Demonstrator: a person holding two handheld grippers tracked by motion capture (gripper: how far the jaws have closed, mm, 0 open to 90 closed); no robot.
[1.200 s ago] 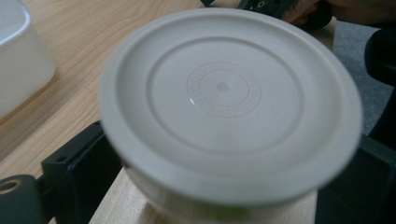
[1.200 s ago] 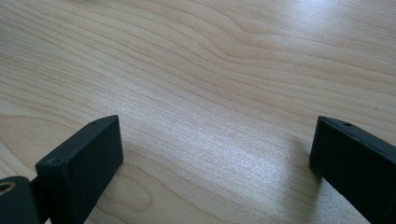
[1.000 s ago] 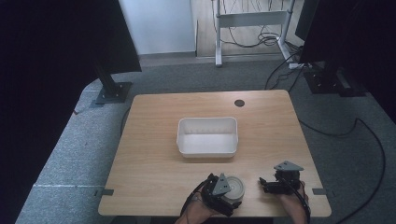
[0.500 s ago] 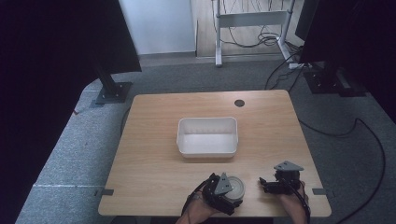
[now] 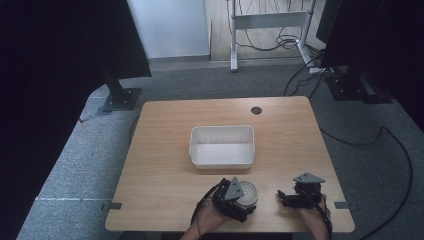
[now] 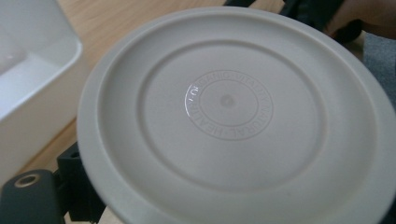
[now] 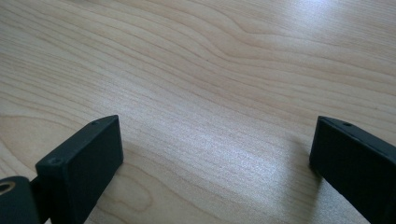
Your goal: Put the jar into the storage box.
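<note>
A person seated at the near edge of a pale wooden table (image 5: 165, 150) worked two hand-held black grippers, and the step in hand appeared to be lifting a round, cream-white plastic lid (image 5: 246, 192) off the tabletop. The left gripper (image 5: 239, 200) was clamped on the lid at the lid's near rim, at about 6 o'clock on the table, holding it tilted up off the wood; in the left gripper view the lid (image 6: 233, 116), with concentric ridges and a ring of embossed lettering at its centre, sat right in front of the camera, one black jaw showing beneath its lower left edge. The right gripper (image 5: 286, 196) rested on the table at about 5 o'clock, just to the right of the lid and apart from it, its jaws spread wide with nothing but bare wood between them, as the right gripper view showed. A white rectangular plastic tub (image 5: 222, 146), open and seemingly empty, stood at the table's centre, near the lid at its 12 o'clock. The next move, by the look of it, called for carrying the lid forward over the tub's near wall and lowering it inside before letting go, keeping the grip firm on the thin rim so that the tilted disc did not slip.
</note>
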